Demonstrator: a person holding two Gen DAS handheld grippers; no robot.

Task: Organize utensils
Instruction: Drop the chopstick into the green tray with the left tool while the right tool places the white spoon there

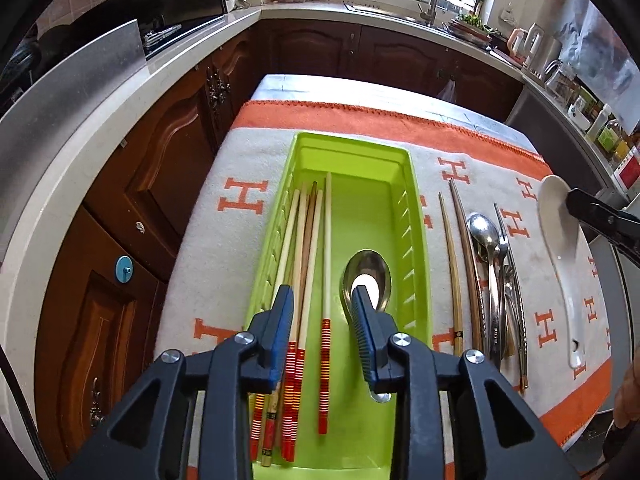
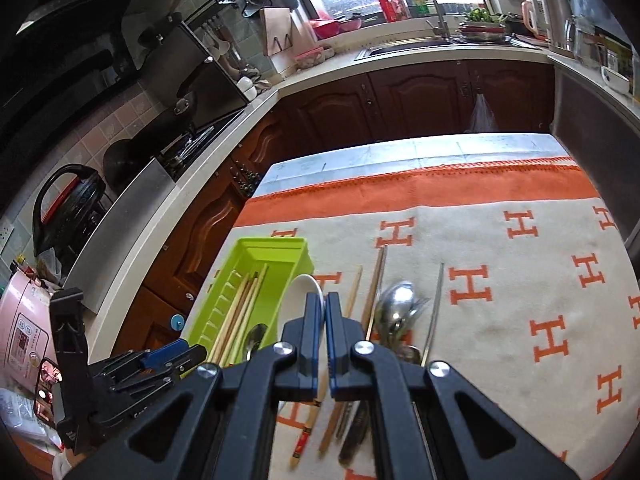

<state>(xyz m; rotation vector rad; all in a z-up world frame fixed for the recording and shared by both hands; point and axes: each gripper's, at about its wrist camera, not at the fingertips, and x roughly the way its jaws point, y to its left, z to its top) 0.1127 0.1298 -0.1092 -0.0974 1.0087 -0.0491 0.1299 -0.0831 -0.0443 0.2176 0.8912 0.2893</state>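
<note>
A green utensil tray (image 1: pixel 416 216) lies on the cloth and holds several red-banded chopsticks (image 1: pixel 308 248) and a metal spoon (image 1: pixel 366 276). My left gripper (image 1: pixel 322 304) is open just above the tray's near end, empty. To the tray's right lie two chopsticks (image 1: pixel 450 248) and a heap of metal spoons and forks (image 1: pixel 494 264). My right gripper (image 2: pixel 324 304) is shut on a white ceramic spoon (image 2: pixel 306 292), which it holds above the cloth; the spoon (image 1: pixel 560 248) and the gripper (image 1: pixel 600 220) also show in the left wrist view.
An orange and white cloth with H marks (image 2: pixel 500 280) covers the table. Dark wood cabinets (image 1: pixel 160 168) and a counter run along the left and back. A sink (image 2: pixel 408 46) is at the back. A pink cooker (image 2: pixel 20 332) stands at the left.
</note>
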